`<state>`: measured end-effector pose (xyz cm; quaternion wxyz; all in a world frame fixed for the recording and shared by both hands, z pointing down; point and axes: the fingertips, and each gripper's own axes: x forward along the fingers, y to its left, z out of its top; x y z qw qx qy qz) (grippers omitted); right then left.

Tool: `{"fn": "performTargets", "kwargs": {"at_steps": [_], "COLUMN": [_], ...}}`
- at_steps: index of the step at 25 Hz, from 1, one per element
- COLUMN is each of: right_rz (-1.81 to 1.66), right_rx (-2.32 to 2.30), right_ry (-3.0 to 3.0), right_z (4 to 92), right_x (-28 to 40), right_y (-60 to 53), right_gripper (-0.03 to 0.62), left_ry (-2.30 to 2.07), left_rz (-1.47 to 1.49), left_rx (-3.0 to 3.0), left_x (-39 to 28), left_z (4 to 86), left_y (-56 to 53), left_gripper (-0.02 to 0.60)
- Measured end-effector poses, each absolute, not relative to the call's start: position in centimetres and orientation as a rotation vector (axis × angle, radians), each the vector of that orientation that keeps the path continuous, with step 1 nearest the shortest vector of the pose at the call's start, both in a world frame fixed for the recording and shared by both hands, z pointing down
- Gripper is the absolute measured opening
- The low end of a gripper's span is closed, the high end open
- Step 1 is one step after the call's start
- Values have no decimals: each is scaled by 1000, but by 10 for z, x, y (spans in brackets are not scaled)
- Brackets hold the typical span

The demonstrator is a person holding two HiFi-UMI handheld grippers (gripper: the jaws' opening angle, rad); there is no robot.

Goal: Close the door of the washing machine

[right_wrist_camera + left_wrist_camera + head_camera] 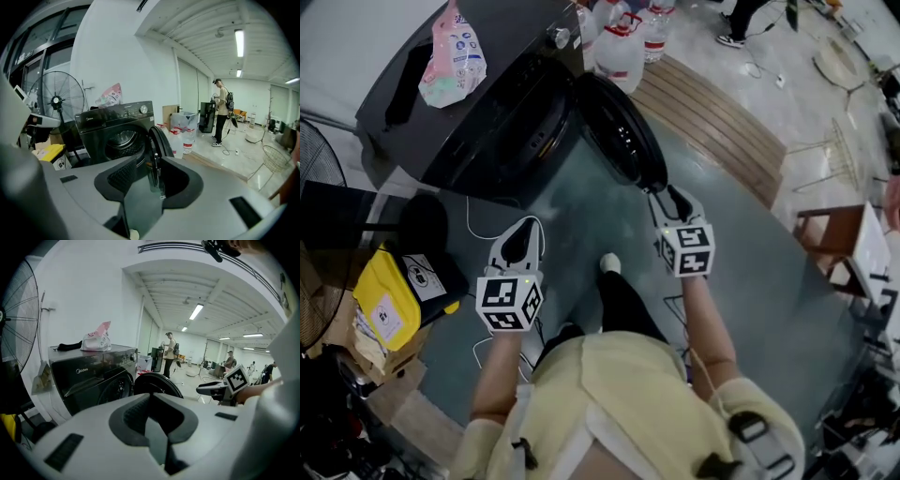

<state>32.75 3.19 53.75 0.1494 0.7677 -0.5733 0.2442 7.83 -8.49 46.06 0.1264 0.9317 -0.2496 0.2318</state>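
The black front-loading washing machine [478, 103] stands at the upper left, and its round door [617, 127] is swung wide open toward the right. My right gripper [668, 195] is at the door's lower outer edge with its jaws open. In the right gripper view the door's rim [155, 140] shows edge-on in the gap between the jaws, beside the drum opening [119, 140]. My left gripper [528, 225] hangs in front of the machine, below the drum opening [534, 141], touching nothing. Its fingertips look closed together with nothing in them. The left gripper view faces the machine [89, 376] and the door [157, 384].
A pink bag [450, 47] lies on top of the machine. Large water bottles [619, 47] stand behind the door, next to a slatted wooden platform [712, 122]. A yellow bag [384, 305] and a fan [319, 164] are at the left. A person [220, 110] stands far off.
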Motion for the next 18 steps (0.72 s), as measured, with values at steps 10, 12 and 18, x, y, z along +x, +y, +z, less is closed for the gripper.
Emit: {"fn": "performTargets", "kwargs": {"at_steps": [10,12,18], "right_rz": [738,748,812], "right_rx": [2133,2115,2056], "right_ry": [-1627,-1633,-1646], "right_z": [579,587,612], "right_x": [385,391,404], "right_y": [-2,-10,-31], "right_gripper": [141,140,149], "left_ry": [-771,-783,-801], "left_rz": [726,734,788], "left_rx": [2661,2654,2626], "left_x": [122,126,133], "left_z": [485,488,504], "left_y": [-115,-122,-130], "left_gripper": [18,18,18]}}
